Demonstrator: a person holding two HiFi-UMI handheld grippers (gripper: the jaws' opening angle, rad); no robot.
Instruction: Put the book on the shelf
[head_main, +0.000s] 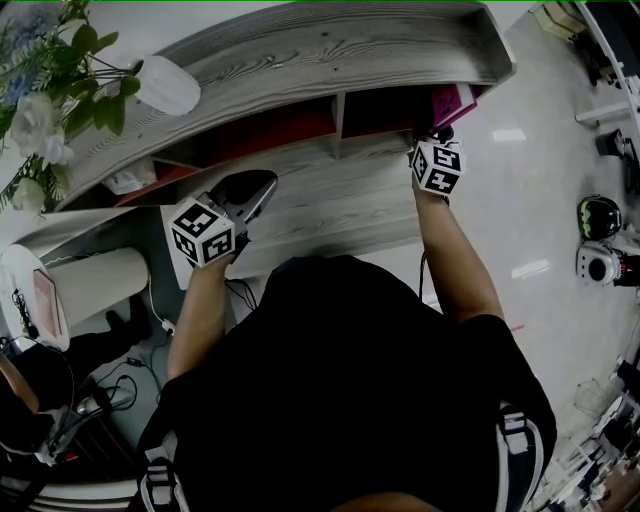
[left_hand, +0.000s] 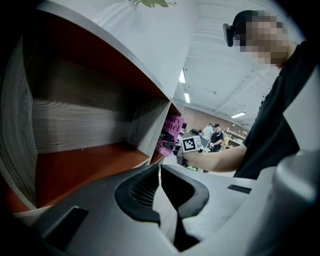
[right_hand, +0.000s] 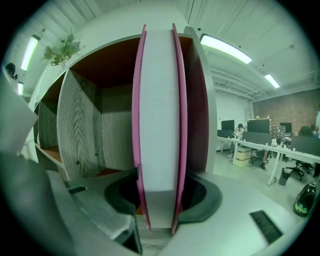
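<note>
A pink-covered book (right_hand: 159, 125) with white pages stands upright between the jaws of my right gripper (right_hand: 159, 200), which is shut on it at the mouth of the shelf's right compartment. In the head view the book (head_main: 455, 100) pokes into the red-lined right bay of the grey wood-grain shelf (head_main: 330, 190), just past my right gripper (head_main: 432, 135). My left gripper (head_main: 245, 195) hovers over the lower board in front of the middle bay. Its jaws are shut with nothing between them (left_hand: 160, 175). From the left gripper view the book (left_hand: 170, 131) shows beyond the divider.
A white vase (head_main: 165, 85) with a leafy plant stands on the shelf top at the left. A round white side table (head_main: 95, 280) and cables lie at the lower left. Two helmets (head_main: 598, 215) sit on the floor at the right. Office desks (right_hand: 260, 150) stretch behind.
</note>
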